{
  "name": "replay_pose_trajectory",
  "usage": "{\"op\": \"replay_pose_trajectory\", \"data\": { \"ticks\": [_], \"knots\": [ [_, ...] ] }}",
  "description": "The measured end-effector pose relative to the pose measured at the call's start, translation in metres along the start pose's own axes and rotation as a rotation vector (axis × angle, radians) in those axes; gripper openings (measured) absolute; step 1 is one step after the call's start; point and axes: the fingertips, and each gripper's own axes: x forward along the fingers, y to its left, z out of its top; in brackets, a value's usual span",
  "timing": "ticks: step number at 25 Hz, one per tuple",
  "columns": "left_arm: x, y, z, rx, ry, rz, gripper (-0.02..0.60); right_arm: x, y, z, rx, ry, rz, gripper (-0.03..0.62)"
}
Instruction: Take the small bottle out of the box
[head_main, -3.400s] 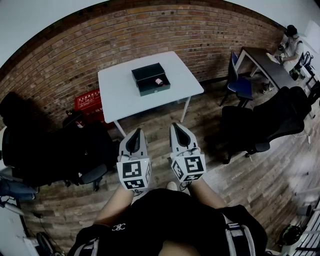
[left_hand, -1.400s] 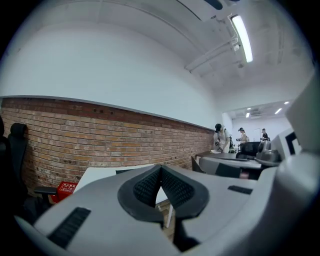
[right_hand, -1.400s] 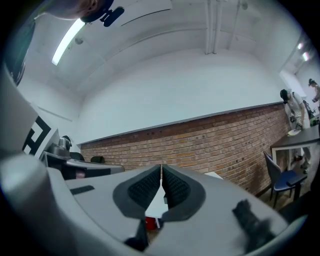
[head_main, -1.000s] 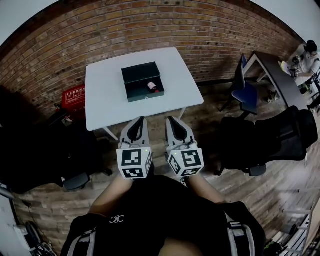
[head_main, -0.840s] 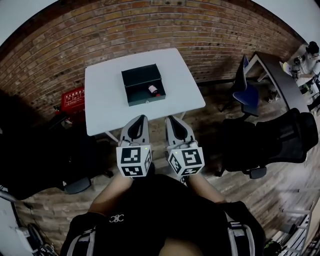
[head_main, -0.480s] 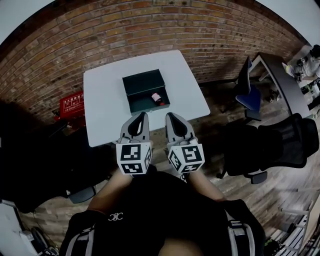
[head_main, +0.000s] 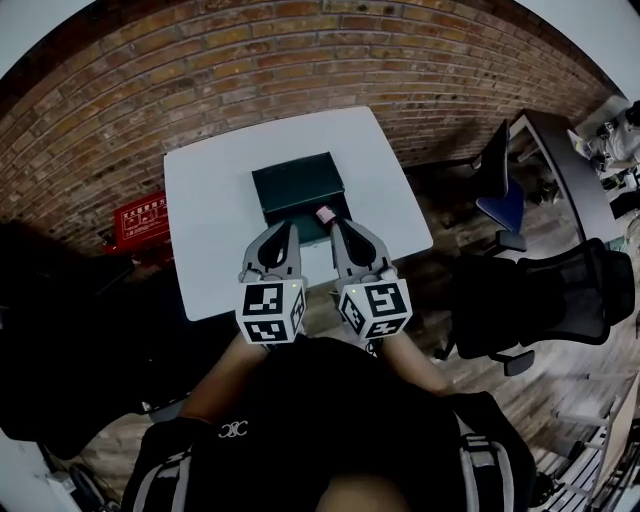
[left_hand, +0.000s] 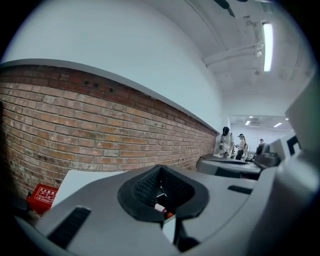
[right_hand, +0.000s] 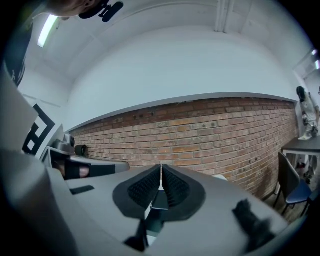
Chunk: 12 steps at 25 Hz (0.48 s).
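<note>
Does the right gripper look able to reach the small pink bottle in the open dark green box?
Likely yes: right gripper is near the bottle, box open, nothing between; jaws shut though.

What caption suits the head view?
Grey left tongs and right tongs near a dark green box holding a small bottle on a white table.

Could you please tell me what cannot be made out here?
Bottle: details too small in head view; left gripper view shows only a sliver between fingers.
Box near edge: head view, partly covered by left gripper and right gripper.
Bottle, right gripper view: blocked by its fingers.
</note>
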Motion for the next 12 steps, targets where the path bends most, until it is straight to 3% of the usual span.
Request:
{"op": "replay_pose_trajectory", "data": {
  "ticks": [12],
  "knots": [
    [0.037,0.042,-0.008,-0.042,0.036,-0.005,0.011,0.052,-0.013,-0.011,-0.015,0.076,-0.019,0.032]
  ]
}}
